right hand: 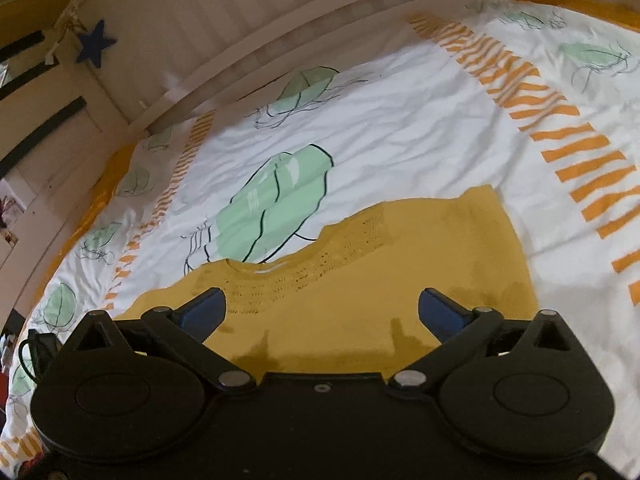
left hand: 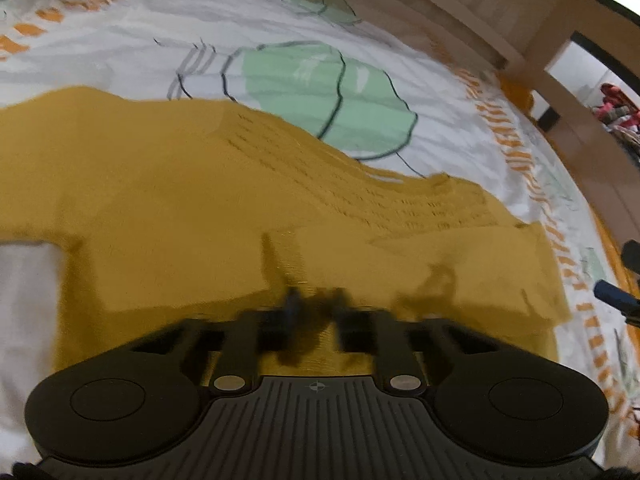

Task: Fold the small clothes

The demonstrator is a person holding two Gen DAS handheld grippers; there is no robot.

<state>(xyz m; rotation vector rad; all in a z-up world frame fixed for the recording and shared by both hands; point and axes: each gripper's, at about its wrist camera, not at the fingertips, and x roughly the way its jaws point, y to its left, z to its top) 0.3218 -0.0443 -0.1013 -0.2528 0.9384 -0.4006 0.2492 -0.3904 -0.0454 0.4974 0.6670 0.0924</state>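
Item: left gripper (left hand: 314,308), black two-finger tool. Fingers drawn close together low over the mustard-yellow knitted small top (left hand: 200,184); the view is blurred, so whether cloth is pinched between them cannot be told.

Item: right gripper (right hand: 322,312), black with blue finger pads (right hand: 204,312). Jaws stand wide apart above the same garment, holding nothing.

Item: mustard-yellow top, as seen from the right wrist (right hand: 360,280). Lies spread on the bedding just beyond both tools, openwork yoke and neckline on its far side, one side already looking doubled over.

Item: white quilt cover printed with green leaf shapes and orange dashes (right hand: 400,128), under the garment.

Item: pale wooden bed frame (right hand: 280,20), farthest, with a blue star (right hand: 95,45) hanging.

Handling note: likely mid-fold. Take an edge through both layers, carry it low and flat across, align hems before release, and smooth wrinkles outward.
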